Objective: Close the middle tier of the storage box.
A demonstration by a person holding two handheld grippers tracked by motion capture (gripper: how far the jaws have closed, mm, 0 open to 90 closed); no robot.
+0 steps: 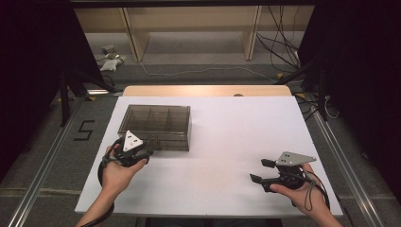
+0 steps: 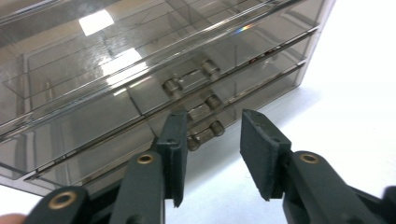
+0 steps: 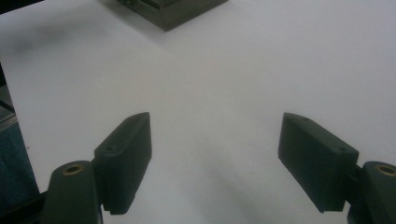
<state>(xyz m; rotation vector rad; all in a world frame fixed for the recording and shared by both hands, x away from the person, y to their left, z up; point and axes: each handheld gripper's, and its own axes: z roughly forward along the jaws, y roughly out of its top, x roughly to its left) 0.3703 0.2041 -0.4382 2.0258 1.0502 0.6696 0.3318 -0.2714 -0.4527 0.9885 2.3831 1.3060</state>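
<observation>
Left gripper [image 2: 212, 156] fingers stand released at the hinged edge of the smoky compartment box [image 1: 158, 126], which rests closed on the white counter [image 1: 236, 142]. Right gripper [image 1: 259, 171] waits released, well apart. Opening the lid appears not yet begun.

Parted gripper [image 2: 212, 149], smoky drawer box [image 2: 140, 79] handles

The smoky plastic drawer box [image 2: 140, 84] is cut off at the top and left edges in the left gripper view, so its full width can't be made out. Its contents are pretty much lost behind glare and tinted walls. In the right gripper view just a dark corner of the box [image 3: 173, 11] is caught at the top edge. In the high view, the left gripper [image 1: 142, 147] has its jaw tips hidden against the box front [image 1: 161, 142].
</observation>
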